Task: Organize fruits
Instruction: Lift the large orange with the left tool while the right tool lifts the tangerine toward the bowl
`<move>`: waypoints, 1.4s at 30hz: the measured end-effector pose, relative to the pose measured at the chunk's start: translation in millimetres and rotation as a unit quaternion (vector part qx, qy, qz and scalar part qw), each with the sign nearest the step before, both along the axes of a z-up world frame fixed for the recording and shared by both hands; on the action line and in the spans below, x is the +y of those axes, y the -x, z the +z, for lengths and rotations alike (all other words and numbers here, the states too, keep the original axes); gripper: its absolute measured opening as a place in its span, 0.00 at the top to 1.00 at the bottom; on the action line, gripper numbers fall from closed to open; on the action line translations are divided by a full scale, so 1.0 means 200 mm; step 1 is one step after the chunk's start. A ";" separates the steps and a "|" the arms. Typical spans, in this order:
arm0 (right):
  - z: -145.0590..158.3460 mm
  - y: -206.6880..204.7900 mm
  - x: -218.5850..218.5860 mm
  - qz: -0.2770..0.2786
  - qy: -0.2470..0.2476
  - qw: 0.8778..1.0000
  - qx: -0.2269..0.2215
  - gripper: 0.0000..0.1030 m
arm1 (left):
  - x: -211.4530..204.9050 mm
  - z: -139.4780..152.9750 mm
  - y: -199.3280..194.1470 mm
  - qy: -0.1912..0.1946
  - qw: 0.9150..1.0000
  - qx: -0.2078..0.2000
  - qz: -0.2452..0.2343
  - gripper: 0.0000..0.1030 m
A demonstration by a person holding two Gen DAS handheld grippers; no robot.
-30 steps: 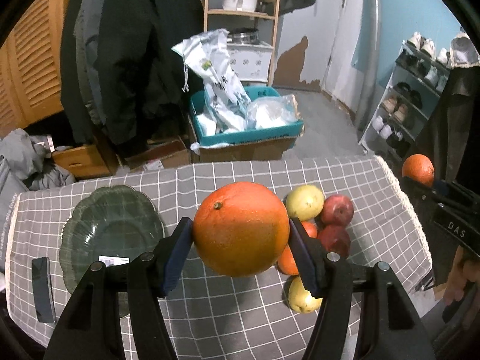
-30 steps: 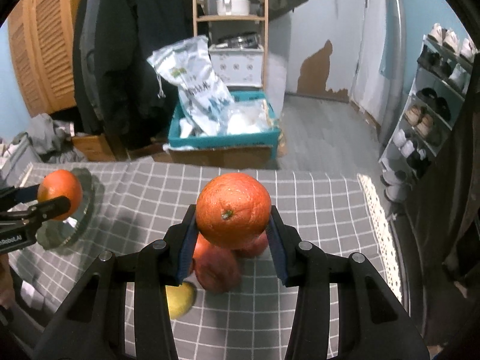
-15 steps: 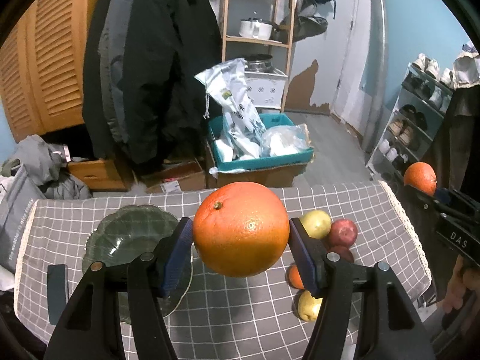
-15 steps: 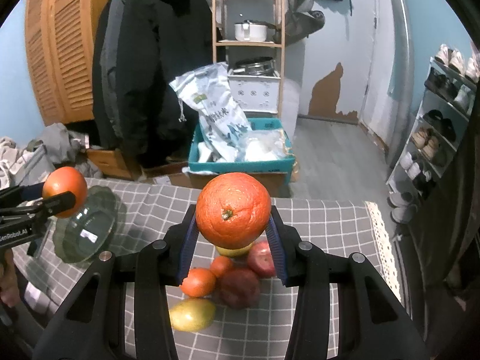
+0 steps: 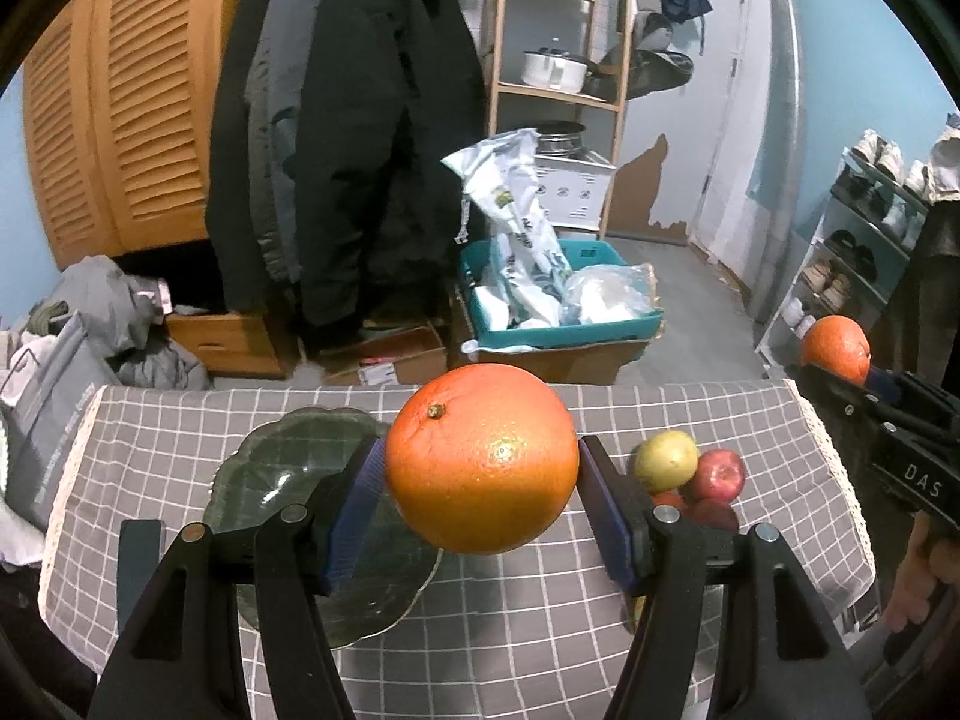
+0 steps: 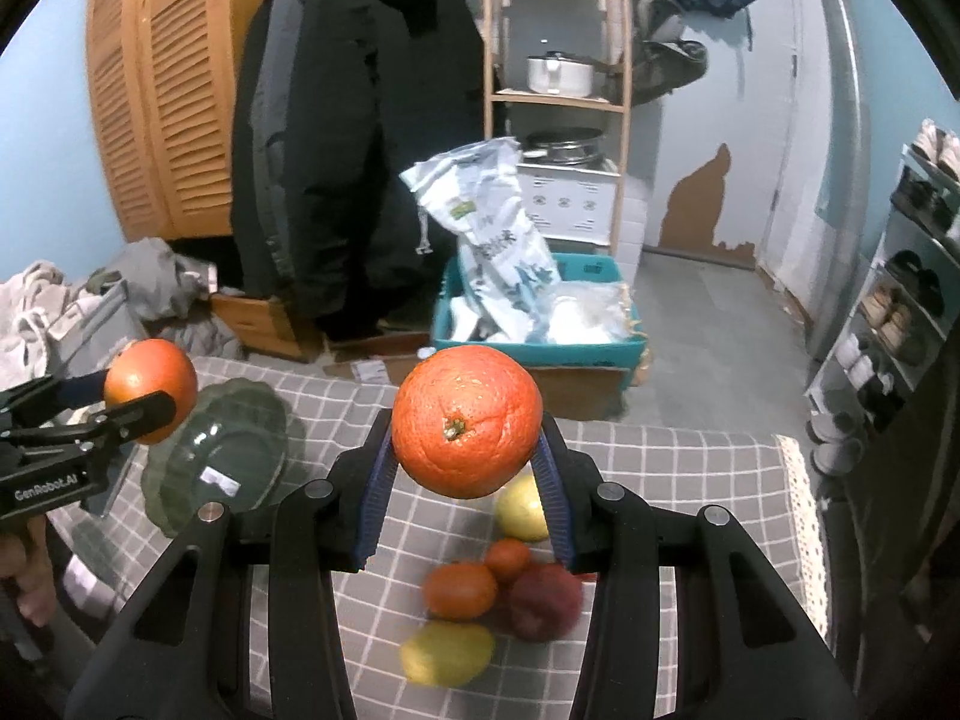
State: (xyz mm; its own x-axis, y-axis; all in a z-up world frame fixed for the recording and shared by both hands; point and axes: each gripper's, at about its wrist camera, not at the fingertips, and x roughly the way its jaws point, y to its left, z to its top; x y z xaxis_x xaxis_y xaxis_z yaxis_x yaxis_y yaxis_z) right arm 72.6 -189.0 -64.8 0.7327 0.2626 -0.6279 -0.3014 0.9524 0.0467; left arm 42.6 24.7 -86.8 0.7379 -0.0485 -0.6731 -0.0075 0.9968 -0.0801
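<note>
My left gripper (image 5: pixel 483 474) is shut on a large orange (image 5: pixel 480 459), held high over the grey checked tablecloth (image 5: pixel 540 630), just right of the green glass plate (image 5: pixel 288 480). My right gripper (image 6: pixel 468 456) is shut on a second orange (image 6: pixel 467 420), held above the fruit pile: yellow pears (image 6: pixel 447 654), small oranges (image 6: pixel 459 588) and red apples (image 6: pixel 543 600). The pile also shows in the left wrist view (image 5: pixel 690 474). Each gripper shows in the other's view, the right one (image 5: pixel 840 360) and the left one (image 6: pixel 144 396).
A dark flat object (image 5: pixel 138 564) lies left of the plate. Beyond the table's far edge stand a teal crate with bags (image 5: pixel 558 306), hanging coats (image 5: pixel 348 138), a wooden shelf (image 5: pixel 558 60) and a shoe rack (image 5: pixel 864 252) at the right.
Both grippers have risen and pulled back with their oranges. The plate and the fruit pile now look lower and smaller below them.
</note>
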 end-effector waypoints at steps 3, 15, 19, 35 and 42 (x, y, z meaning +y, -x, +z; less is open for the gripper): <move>0.00 -0.02 0.06 0.010 -0.002 1.000 0.003 0.58 | 0.06 -0.01 0.01 0.002 1.000 0.002 0.011 0.36; 0.00 -0.07 0.35 0.053 -0.003 0.999 0.012 0.58 | 0.28 -0.05 0.03 0.009 0.999 0.011 0.051 0.36; -0.03 -0.10 0.46 0.069 -0.003 0.997 0.020 0.58 | 0.37 -0.09 0.04 0.013 0.998 0.019 0.065 0.36; -0.17 -0.20 0.84 0.124 0.004 0.990 0.062 0.58 | 0.61 -0.30 -0.01 0.015 0.992 0.067 0.110 0.36; -0.33 -0.27 1.00 0.143 0.013 0.985 0.093 0.58 | 0.67 -0.44 -0.07 0.018 0.987 0.098 0.125 0.36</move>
State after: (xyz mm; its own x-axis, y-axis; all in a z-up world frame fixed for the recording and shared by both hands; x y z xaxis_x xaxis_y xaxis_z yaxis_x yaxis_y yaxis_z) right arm 127.4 11.1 -129.8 0.5033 0.4229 -0.7536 -0.5455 0.8318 0.1025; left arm 55.7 159.4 -174.0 0.5854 0.0912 -0.8056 -0.2709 0.9586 -0.0882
